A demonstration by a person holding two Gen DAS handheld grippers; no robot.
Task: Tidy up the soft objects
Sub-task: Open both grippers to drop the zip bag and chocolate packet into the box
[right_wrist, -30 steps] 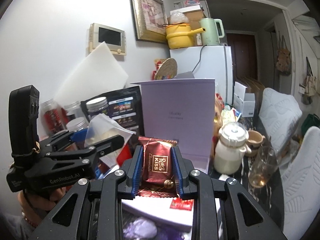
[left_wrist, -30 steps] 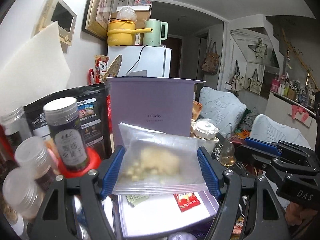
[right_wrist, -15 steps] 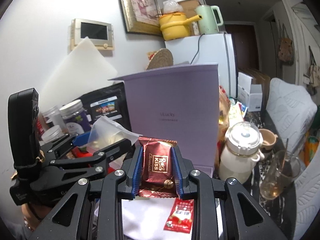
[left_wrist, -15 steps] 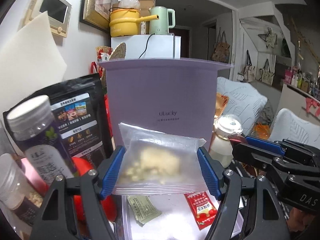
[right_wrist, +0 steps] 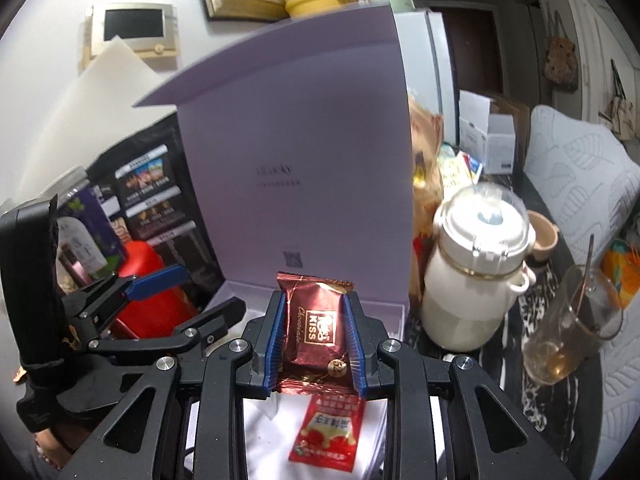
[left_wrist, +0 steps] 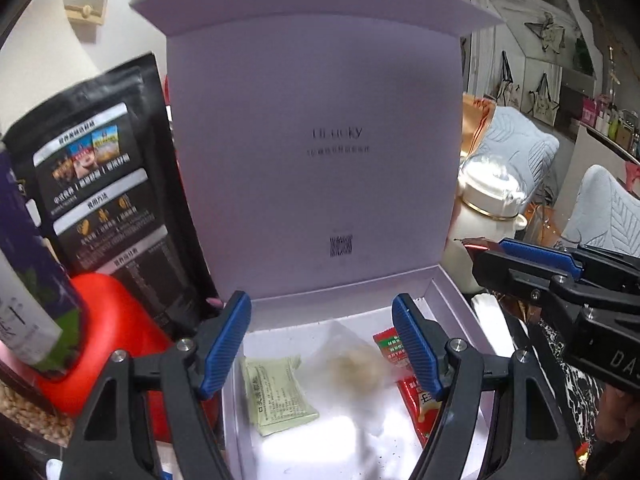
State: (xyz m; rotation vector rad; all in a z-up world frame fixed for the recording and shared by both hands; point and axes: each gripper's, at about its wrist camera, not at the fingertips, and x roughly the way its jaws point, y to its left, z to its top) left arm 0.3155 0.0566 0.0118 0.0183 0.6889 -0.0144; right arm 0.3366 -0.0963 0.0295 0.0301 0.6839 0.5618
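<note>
Lavender box holds three packets; left fingers apart, right fingers clamp one chocolate.

A dark marbled table carries the clutter. In the middle stands an open lilac box, lid upright. Left of it: a red container, a black pouch and a jar (label blurred). On the right stand a white pot and a glass.
</note>
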